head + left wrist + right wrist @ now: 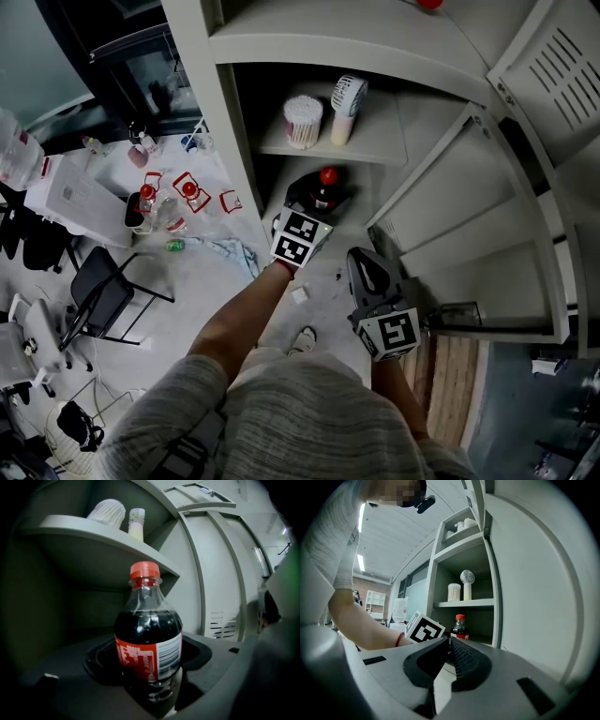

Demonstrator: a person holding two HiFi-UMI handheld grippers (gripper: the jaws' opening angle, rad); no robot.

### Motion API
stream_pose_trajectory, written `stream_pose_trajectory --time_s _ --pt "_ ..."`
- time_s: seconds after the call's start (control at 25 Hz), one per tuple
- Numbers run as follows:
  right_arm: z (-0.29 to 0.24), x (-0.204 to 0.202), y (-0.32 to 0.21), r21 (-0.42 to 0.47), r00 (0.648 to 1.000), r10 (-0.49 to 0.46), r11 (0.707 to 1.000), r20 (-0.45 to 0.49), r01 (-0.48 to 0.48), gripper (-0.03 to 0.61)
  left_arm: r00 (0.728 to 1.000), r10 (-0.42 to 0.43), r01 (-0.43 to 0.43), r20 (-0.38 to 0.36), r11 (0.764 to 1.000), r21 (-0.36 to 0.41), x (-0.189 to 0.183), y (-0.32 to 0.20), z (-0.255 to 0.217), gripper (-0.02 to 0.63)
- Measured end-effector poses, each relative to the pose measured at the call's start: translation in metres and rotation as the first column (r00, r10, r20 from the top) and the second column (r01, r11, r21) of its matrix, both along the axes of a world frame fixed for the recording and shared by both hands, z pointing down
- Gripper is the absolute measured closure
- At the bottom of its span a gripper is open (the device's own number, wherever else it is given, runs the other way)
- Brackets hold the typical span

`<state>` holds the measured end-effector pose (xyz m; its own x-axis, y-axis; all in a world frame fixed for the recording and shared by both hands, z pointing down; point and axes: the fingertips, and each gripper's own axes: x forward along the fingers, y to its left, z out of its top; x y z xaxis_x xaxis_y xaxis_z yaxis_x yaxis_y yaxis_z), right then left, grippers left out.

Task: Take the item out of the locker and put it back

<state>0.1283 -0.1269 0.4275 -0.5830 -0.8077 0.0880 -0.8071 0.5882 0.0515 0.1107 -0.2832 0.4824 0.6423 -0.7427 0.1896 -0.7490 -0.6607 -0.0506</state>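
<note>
My right gripper (pixel 447 641) waits nearest me, outside the locker (pixel 202 94), jaws together and empty. My left gripper (pixel 307 217) reaches inside, jaws wide and seemingly pressing the cola bottle (pixel 149 639) low on its body. The bottle stands upright beneath the shelf (pixel 108 545). I judge this the take-out grasp. Next, draw it straight out.

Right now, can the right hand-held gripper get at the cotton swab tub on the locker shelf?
Probably yes: the locker stands open and nothing blocks the cotton swab tub, though the right hand-held gripper is shut.
</note>
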Motion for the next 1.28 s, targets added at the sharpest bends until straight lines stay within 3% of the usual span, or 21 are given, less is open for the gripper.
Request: stream_pose_trajectory --time_s 0.48,0.84,1.08,1.28 --pt "-0.01 -0.005 0.003 0.02 0.999 0.031 0.999 0.031 -0.031 0.551 0.993 0.119 -0.117 -0.029 0.992 0.053 -0.011 0.056 -0.047 0.301" --pt "-0.035 -0.017 0.01 0.072 0.998 0.031 0.997 0.058 -0.035 0.551 0.985 0.161 -0.158 -0.053 0.985 0.065 -0.033 0.103 -0.083 0.301" --pt "-0.049 -0.034 0.021 0.104 1.0 0.017 0.994 0.025 -0.019 0.551 0.981 0.187 -0.183 -0.054 0.98 0.08 -0.052 0.132 -0.095 0.301" --pt "-0.051 -0.048 0.029 0.078 1.0 0.013 0.997 0.022 -0.015 0.551 0.973 0.224 -0.219 -0.051 0.972 0.09 -0.063 0.157 -0.101 0.301"
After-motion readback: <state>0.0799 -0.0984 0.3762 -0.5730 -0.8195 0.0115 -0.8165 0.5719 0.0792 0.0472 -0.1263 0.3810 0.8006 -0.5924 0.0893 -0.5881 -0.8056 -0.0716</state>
